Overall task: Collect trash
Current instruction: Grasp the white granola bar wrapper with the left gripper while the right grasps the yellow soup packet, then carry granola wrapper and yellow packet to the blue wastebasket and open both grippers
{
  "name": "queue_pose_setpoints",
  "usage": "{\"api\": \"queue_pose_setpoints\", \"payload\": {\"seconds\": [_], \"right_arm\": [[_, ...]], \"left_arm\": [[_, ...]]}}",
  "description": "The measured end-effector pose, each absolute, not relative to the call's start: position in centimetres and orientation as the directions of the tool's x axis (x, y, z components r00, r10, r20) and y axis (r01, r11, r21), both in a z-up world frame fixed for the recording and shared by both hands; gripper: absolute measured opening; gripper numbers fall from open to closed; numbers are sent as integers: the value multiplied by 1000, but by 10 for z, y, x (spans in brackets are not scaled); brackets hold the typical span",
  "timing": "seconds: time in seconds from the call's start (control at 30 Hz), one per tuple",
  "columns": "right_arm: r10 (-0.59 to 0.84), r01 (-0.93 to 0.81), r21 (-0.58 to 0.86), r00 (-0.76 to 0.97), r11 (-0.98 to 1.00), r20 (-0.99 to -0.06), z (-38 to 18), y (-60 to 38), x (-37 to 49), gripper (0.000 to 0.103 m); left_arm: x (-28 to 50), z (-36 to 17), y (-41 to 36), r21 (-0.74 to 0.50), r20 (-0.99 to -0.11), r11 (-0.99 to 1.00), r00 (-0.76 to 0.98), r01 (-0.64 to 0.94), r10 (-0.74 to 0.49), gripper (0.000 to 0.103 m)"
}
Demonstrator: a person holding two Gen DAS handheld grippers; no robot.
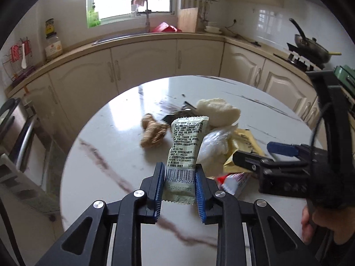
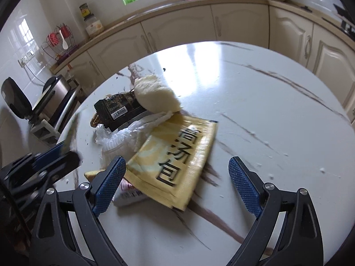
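1. Scene: round marble tabletop (image 2: 255, 102) in a kitchen, w/ a small heap of trash on it. One two-finger gripper in each of a person's hands.
2. Left gripper (image 1: 180, 185): jaws narrow, pinched on the barcode end of a pale green wrapper (image 1: 185, 153). Both blue pads press its side edges; the rest of the wrapper sticks out ahead of the jaws, toward the heap.
3. Handling, green wrapper: looks like thin foil-plastic, v. light, floppy, prob. slick. It appears flat and empty, so no crush risk. The crimped end seam is the stiffest spot; the present hold sits just above it, which seems a fair place.
4. Right gripper (image 2: 177, 184): jaws wide, holding nothing. A yellow sachet (image 2: 175, 159) w/ large black characters lies between them, nearer the left-hand pad; its near corner reaches in between the tips.
5. Handling, yellow sachet: flat, glossy, likely slippery and light. Lying flush on the tabletop, so best taken by an edge or the raised near corner, not from above.
6. Partly under the sachet, by the left-hand pad: a white-and-red tube-like packet (image 2: 129, 196).
7. Ahead of the right jaws: crumpled clear plastic (image 2: 119, 139), a black wrapper (image 2: 117, 110), a pale spongy lump (image 2: 155, 95); soft, light.
8. Ahead-left of the left jaws: a brown knobbly lump (image 1: 153, 133), poss. ginger; firmer.
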State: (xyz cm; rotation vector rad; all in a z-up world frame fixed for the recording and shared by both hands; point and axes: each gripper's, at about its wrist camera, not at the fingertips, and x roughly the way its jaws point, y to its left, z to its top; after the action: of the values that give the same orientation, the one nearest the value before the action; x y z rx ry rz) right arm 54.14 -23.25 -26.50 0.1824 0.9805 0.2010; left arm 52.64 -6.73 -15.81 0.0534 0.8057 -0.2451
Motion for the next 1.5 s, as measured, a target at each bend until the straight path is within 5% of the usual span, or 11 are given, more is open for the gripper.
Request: {"api": "queue_pose_setpoints", "payload": {"seconds": [0.17, 0.3, 0.4, 0.73, 0.83, 0.9, 1.0, 1.2, 1.5], "right_arm": [[205, -90, 186, 528, 978, -824, -266, -223, 551, 91], [186, -117, 147, 519, 982, -834, -264, -223, 554, 70], [166, -127, 117, 512, 985, -843, -264, -232, 553, 64], [123, -224, 6, 509, 975, -852, -267, -231, 558, 69], [126, -226, 4, 528, 974, -840, -266, -229, 556, 61], [135, -236, 7, 533, 972, -835, -265, -230, 553, 45], [145, -239, 13, 543, 971, -827, -265, -237, 545, 40], [222, -227, 99, 613, 969, -758, -241, -259, 510, 37], [354, -285, 219, 623, 933, -697, -219, -263, 473, 37]], "left_arm": [[493, -150, -46, -45, -700, 973, 688, 226, -192, 22], [468, -147, -32, -21, -686, 981, 711, 194, -155, 22], [449, -147, -25, -18, -678, 984, 721, 176, -141, 22], [401, -141, -17, -62, -680, 980, 711, 191, -182, 19], [400, -138, -20, -70, -683, 975, 702, 211, -201, 18], [403, -140, -23, -78, -692, 971, 689, 228, -217, 18], [408, -145, -20, -53, -705, 974, 683, 221, -193, 22], [422, -152, -15, -58, -733, 978, 657, 198, -177, 43], [445, -170, -36, -33, -767, 976, 620, 217, -164, 38]]}}
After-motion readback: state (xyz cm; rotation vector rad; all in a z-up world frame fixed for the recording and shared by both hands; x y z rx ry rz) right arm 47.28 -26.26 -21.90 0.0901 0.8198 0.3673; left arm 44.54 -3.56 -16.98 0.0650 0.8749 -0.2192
